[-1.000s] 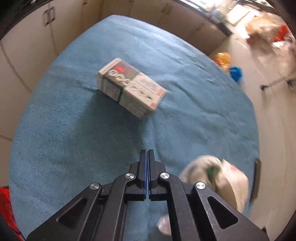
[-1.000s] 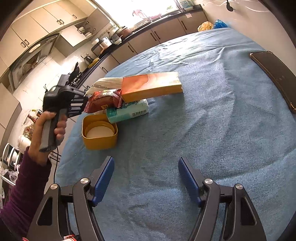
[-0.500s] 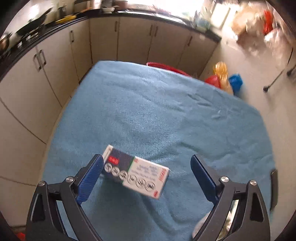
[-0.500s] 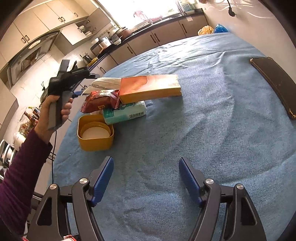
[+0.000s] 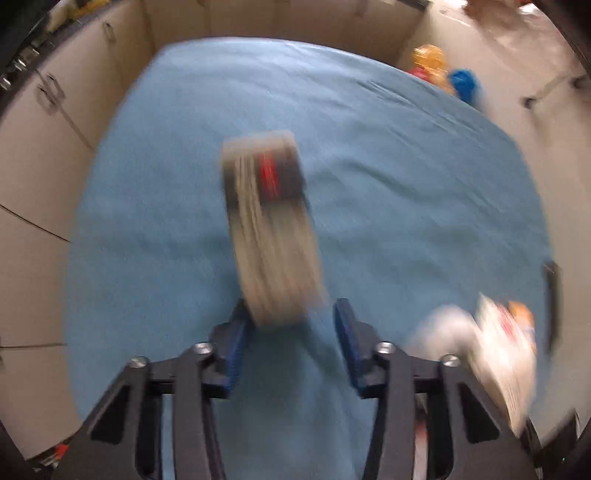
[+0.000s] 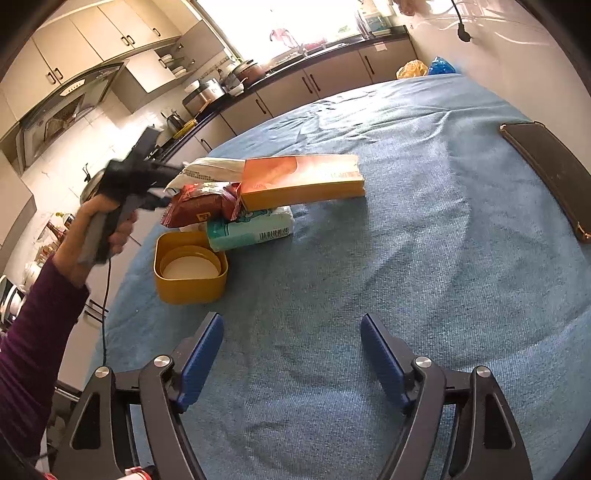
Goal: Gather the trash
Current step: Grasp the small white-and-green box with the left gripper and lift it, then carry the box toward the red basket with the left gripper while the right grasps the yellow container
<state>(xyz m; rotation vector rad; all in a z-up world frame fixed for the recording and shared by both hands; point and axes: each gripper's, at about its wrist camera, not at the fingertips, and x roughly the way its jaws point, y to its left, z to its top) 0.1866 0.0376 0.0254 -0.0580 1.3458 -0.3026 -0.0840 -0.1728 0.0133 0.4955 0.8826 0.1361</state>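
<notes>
A blue cloth (image 6: 406,229) covers the surface, beige cabinets (image 6: 332,79) run under a dark countertop (image 6: 314,50) below a glaring bright window (image 6: 280,18), and what may be a range hood (image 6: 70,99) hangs at left.

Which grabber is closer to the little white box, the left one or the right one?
Left. The left gripper has its open jaws right at the white box. The right gripper hovers open over bare blue cloth, with that box nowhere in its view.
</notes>
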